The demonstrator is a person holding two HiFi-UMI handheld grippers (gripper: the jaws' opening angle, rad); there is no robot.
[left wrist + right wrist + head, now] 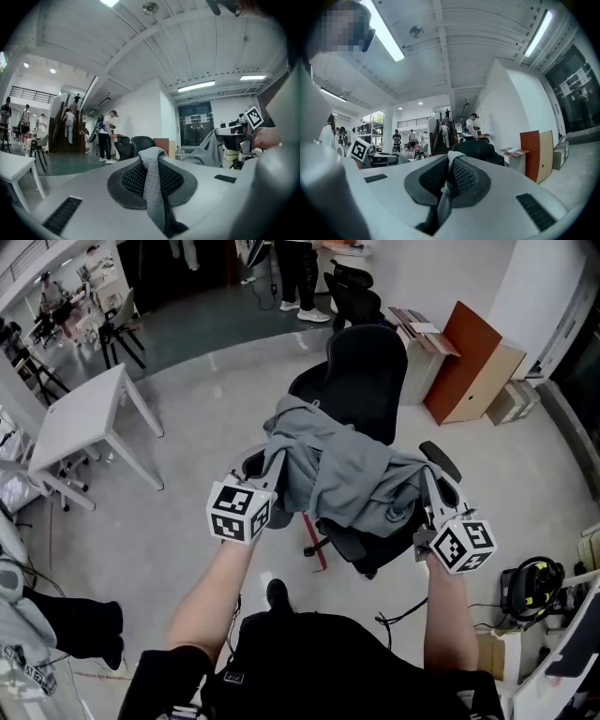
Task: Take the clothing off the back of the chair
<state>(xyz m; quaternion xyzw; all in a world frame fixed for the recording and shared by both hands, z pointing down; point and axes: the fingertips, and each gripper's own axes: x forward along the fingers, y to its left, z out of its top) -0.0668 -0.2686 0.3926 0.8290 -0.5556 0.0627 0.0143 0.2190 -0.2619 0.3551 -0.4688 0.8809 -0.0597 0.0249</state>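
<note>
A grey garment hangs stretched between my two grippers, in front of the black office chair's backrest and over its seat. My left gripper is shut on the garment's left end. My right gripper is shut on its right end, near the chair's armrest. In the left gripper view a strip of grey cloth is pinched between the jaws of the left gripper. The right gripper view shows a fold of the cloth clamped in the right gripper. The seat is mostly hidden under the cloth.
A white table stands at the left. Brown boards lean by the wall at the back right, beside a second black chair. A yellow-and-black device with cables lies on the floor at the right. People stand far off.
</note>
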